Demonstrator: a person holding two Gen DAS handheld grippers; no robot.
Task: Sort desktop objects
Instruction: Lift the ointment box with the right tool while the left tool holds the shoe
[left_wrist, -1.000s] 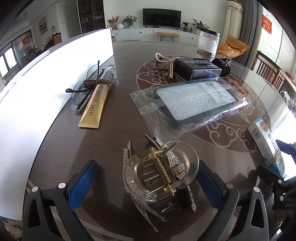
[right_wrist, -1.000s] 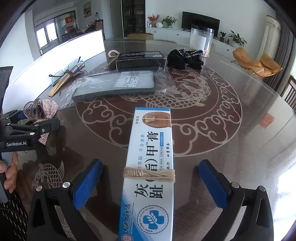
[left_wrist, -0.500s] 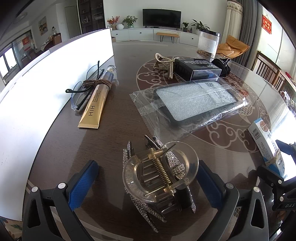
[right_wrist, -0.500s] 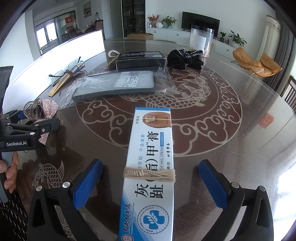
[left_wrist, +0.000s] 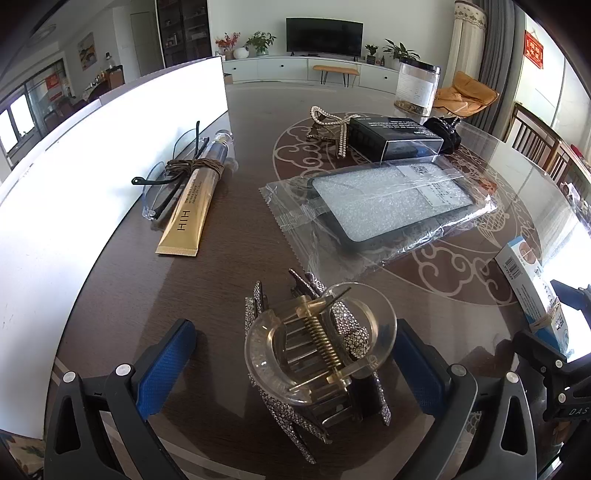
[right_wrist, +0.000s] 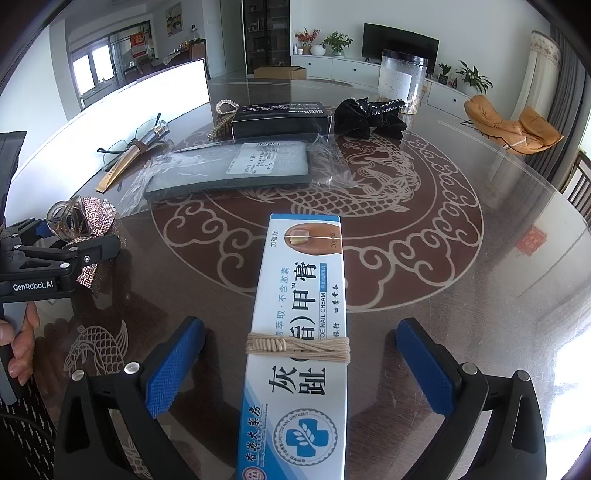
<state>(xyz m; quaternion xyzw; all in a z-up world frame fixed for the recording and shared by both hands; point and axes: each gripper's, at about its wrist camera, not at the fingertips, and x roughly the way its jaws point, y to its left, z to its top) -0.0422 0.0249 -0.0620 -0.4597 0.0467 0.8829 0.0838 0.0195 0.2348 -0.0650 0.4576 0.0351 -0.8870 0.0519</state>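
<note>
Daylight falls across the glass-topped table (right_wrist: 461, 258) as we hold both grippers spread wide over it. Our left gripper (left_wrist: 295, 350) has its blue pads (left_wrist: 166, 354) well apart on either side of a clear hair claw (left_wrist: 317, 347) lying on a rhinestone clip (left_wrist: 288, 417); neither pad touches them. Our right gripper (right_wrist: 301, 358) is just as open, its pads (right_wrist: 173, 362) flanking a blue-and-white nail cream box (right_wrist: 299, 332) bound with tan cord (right_wrist: 299, 345), with clear gaps on both sides. The box's near end runs out of the bottom of the right wrist view, so we cannot tell what supports it there. In the same view our left hand (right_wrist: 18, 339) shows only as fingers at the edge. Farther out lie a phone case in a clear bag (left_wrist: 388, 206), a black box (left_wrist: 395, 138) with a pearl bow clip (left_wrist: 332, 125) just beside it, a black scrunchie (right_wrist: 369, 118), and a gold tube (left_wrist: 190, 210) tied by brown cord to a pair of glasses (left_wrist: 162, 184) beside a white board (left_wrist: 92, 166). A clear jar (right_wrist: 402, 79) stands at the table's far edge. Beyond are a television (left_wrist: 325, 35), potted plants (left_wrist: 260, 40) and an orange chair (right_wrist: 513, 125). The table's brown top carries a pale dragon-and-cloud pattern.
</note>
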